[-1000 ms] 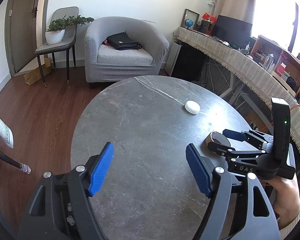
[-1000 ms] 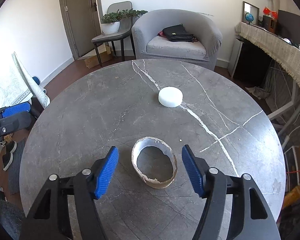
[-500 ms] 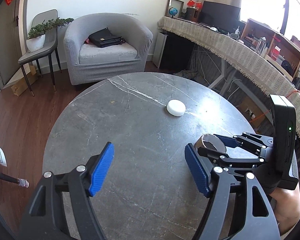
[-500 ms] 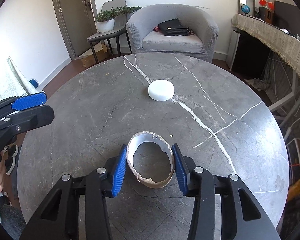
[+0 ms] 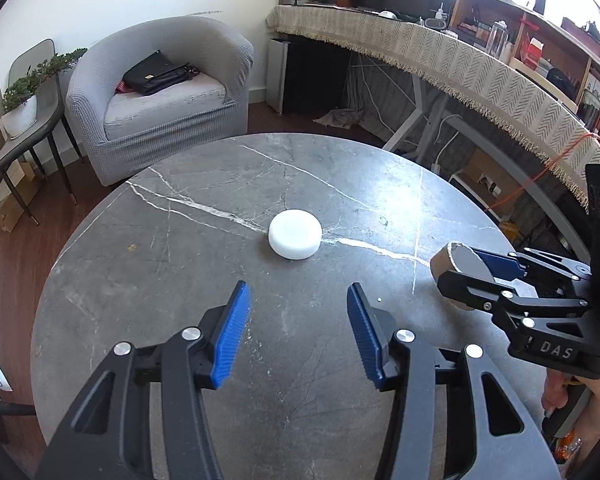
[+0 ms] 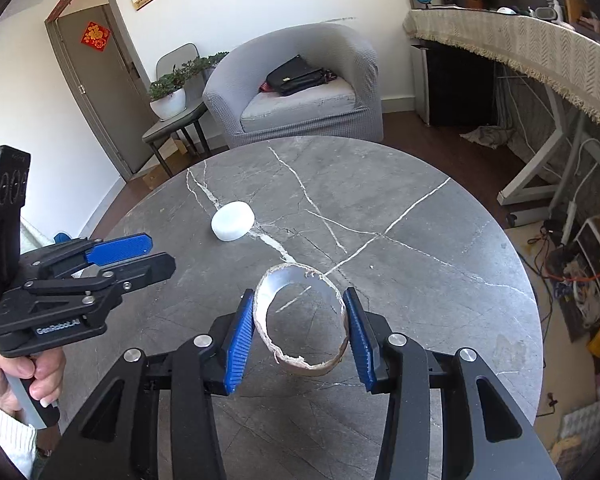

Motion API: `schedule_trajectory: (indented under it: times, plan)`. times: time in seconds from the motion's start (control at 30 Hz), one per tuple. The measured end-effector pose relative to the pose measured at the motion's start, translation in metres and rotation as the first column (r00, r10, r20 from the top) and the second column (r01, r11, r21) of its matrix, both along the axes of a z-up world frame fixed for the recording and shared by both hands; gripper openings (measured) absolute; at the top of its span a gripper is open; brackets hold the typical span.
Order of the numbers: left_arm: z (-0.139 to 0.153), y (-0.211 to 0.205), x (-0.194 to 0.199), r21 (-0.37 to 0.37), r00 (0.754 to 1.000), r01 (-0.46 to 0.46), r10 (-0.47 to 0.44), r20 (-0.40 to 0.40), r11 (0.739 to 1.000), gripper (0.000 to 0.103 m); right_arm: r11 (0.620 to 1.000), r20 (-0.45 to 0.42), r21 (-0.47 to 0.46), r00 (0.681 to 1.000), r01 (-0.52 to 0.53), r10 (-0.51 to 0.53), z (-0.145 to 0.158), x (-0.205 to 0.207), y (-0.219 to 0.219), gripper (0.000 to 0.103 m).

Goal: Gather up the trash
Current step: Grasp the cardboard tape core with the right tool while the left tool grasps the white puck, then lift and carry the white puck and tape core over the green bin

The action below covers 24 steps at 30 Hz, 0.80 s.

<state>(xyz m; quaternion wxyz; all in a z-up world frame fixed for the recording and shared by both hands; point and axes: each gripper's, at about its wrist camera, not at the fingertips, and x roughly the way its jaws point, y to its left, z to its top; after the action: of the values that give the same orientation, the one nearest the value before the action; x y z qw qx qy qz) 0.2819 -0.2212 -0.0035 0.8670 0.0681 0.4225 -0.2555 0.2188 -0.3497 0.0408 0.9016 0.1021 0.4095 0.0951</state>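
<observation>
A torn cardboard ring [image 6: 288,278] with a silvery inside sits tilted between the blue pads of my right gripper [image 6: 298,294], which is shut on it. From the left wrist view, that ring [image 5: 450,258] and the right gripper [image 5: 462,270] are at the right of the round grey marble table [image 5: 140,280]. A white round puck [image 5: 295,239] lies near the table's middle, just beyond my left gripper [image 5: 297,286]. Its jaws are closing with nothing between them. In the right wrist view the left gripper [image 6: 160,254] is at the left, short of the puck [image 6: 233,226].
A grey armchair [image 6: 300,92] holding a black bag stands beyond the table, beside a chair with a potted plant [image 6: 168,96]. A long desk under a fringed cloth [image 5: 480,68] runs along the right. Cables and clutter [image 6: 572,264] cover the floor there. A hand [image 6: 32,372] holds the left gripper's handle.
My right gripper closed on the cardboard ring and has swung round with it. My left gripper moved in over the table towards the white puck, and its jaws have narrowed.
</observation>
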Motion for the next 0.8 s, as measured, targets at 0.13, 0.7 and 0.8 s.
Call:
schedule_trajectory:
  times: [0.13, 0.7, 0.8]
  plan:
    - [-0.008, -0.008, 0.015, 0.003, 1.000, -0.004, 0.004, -0.030, 1.000, 0.053, 1.000, 0.002, 0.025, 1.000, -0.002, 0.002, 0.001, -0.002, -0.002, 0.044]
    - [-0.023, -0.045, 0.056, 0.079, 1.000, 0.005, -0.002, -0.030, 0.997, 0.051, 0.998, -0.002, 0.061, 1.000, -0.021, 0.021, 0.001, -0.003, -0.005, 0.045]
    - [-0.022, -0.044, 0.056, 0.079, 1.000, -0.001, 0.002, -0.023, 0.997, 0.042, 0.998, -0.003, 0.059, 1.000, -0.022, 0.022, 0.002, -0.003, -0.004, 0.045]
